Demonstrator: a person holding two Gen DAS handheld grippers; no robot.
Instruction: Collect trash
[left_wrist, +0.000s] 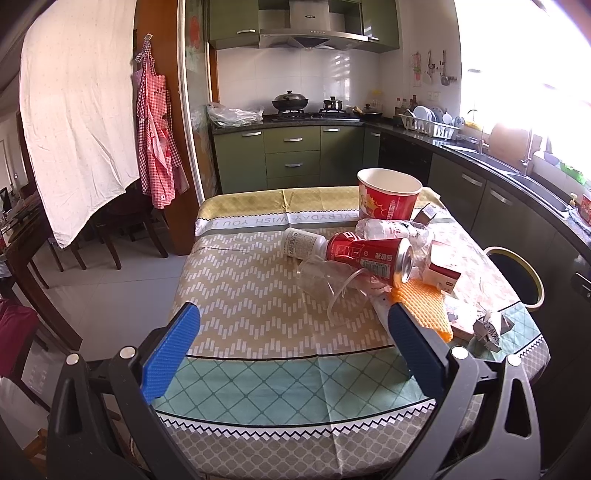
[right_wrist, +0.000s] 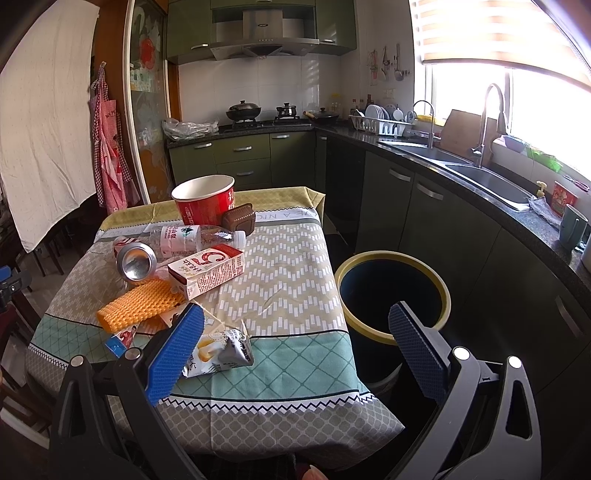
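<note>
Nothing had been picked up yet — both tools hung empty over the near edge of the table (right_wrist: 258, 373), so the step in hand looked like the choice of a first piece. The left gripper (left_wrist: 293, 341) had its blue pads spread wide, nothing between them, aimed at the heap along the table's right side: a red can (left_wrist: 369, 256) lying on its side on a clear plastic cup (left_wrist: 325, 280), a crushed water bottle (left_wrist: 388, 229) behind it, a red paper bowl (left_wrist: 388, 197) upright near the far edge. The right gripper (right_wrist: 297, 334) was equally spread and empty, its left pad just over a crumpled wrapper (right_wrist: 225, 350) near the near edge, beside an orange foam net (right_wrist: 142, 304) and a milk carton (right_wrist: 207, 271). The yellow-rimmed bin (right_wrist: 393, 293) stood on the floor just off the table's right edge. The next move probably called for the right gripper to drop onto the wrapper and close — thin and limp, it might slip.
</note>
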